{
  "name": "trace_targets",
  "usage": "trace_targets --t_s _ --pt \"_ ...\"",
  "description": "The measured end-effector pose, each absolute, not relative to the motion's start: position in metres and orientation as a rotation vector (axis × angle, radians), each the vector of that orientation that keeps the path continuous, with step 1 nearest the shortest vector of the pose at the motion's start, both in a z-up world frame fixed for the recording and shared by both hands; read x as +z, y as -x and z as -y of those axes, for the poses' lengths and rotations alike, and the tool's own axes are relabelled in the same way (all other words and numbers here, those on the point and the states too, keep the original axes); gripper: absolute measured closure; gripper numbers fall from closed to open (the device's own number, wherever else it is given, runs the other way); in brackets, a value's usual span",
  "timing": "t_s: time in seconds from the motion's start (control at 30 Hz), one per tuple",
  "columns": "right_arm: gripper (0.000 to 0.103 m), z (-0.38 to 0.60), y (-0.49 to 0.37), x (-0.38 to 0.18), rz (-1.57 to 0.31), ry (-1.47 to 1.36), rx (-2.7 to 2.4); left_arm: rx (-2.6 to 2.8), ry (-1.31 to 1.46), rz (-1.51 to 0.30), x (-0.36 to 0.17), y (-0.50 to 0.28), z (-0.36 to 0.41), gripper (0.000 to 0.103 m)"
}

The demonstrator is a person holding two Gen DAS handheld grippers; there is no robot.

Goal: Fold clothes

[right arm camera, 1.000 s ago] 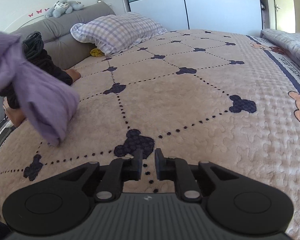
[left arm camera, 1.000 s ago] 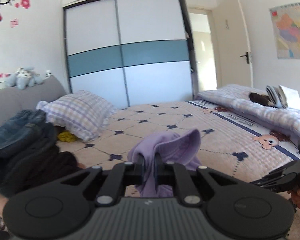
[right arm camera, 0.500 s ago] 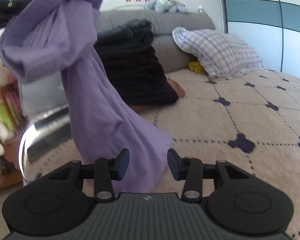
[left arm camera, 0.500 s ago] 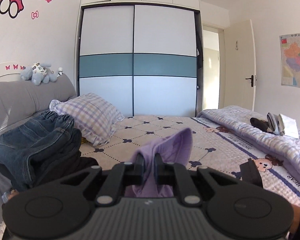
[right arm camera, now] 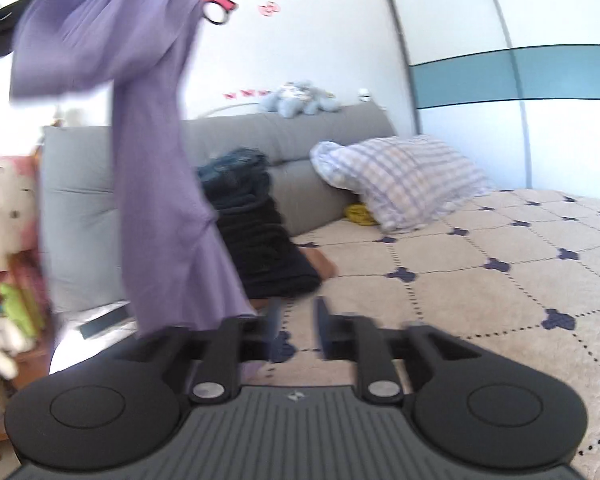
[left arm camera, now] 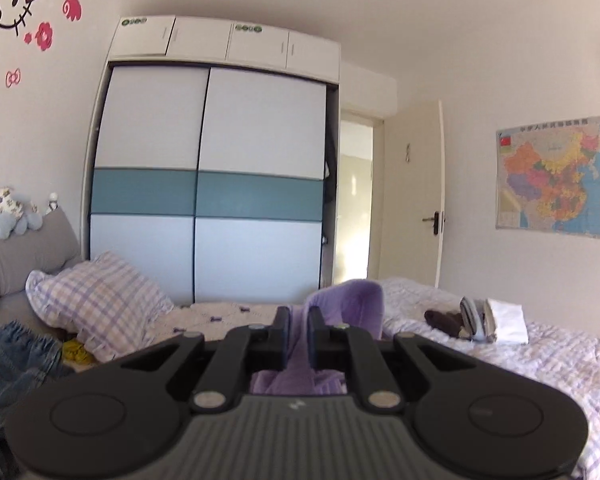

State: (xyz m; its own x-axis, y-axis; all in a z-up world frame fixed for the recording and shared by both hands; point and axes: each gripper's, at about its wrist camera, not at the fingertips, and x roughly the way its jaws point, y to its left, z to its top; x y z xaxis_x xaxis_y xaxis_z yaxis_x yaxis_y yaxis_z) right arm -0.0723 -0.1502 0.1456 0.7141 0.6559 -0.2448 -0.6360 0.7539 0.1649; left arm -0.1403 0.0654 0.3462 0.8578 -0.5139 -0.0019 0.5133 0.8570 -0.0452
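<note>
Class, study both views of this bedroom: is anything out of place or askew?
Yes. A small yellow item is wedged under the checked pillow by the grey headboard, and unfolded dark clothes slump against it.

i see a plain lilac garment [right arm camera: 156,168] hanging, the same lilac [left arm camera: 340,304] in my left view. the bedspread [right arm camera: 500,264] is beige with dark navy motifs joined by dotted lines. the pillow [right arm camera: 404,180] is checked lilac and cream. the headboard [right arm camera: 300,132] is grey, the plush toy [right arm camera: 296,98] on it pale blue. the wardrobe [left arm camera: 220,184] is white with a teal band. both tools are black.
</note>
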Motion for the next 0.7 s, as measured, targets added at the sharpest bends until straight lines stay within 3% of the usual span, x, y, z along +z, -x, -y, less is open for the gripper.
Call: trace_targets --t_s 0.07,0.17,0.23,0.27,0.3,0.4,0.5,0.7 --pt "0.024 0.145 0.089 0.148 -0.286 -0.052 0.753 -0.584 0.077 0.026 0.375 0.144 -0.054 0.095" --pt "0.029 0.123 0.106 0.151 -0.262 0.024 0.778 -0.638 0.099 0.060 0.413 0.155 -0.030 0.095" --pt "0.068 0.102 0.107 0.150 -0.299 0.117 0.750 -0.594 0.043 0.083 0.420 0.164 -0.016 0.095" --pt "0.092 0.101 0.102 0.144 -0.338 0.159 0.699 -0.566 0.007 0.079 0.415 0.165 -0.011 0.093" --pt "0.091 0.099 0.098 0.138 -0.375 0.200 0.646 -0.547 -0.022 0.048 0.405 0.162 -0.010 0.090" --pt "0.087 0.153 0.096 0.115 -0.446 0.104 0.538 -0.479 -0.094 -0.157 0.347 0.136 -0.019 0.055" --pt "0.087 0.208 0.106 0.098 -0.511 -0.059 0.581 -0.422 -0.096 -0.363 0.267 0.109 -0.029 0.054" --pt "0.082 0.209 0.141 0.077 -0.549 0.132 0.542 -0.528 -0.071 -0.607 0.155 0.091 0.002 0.048"
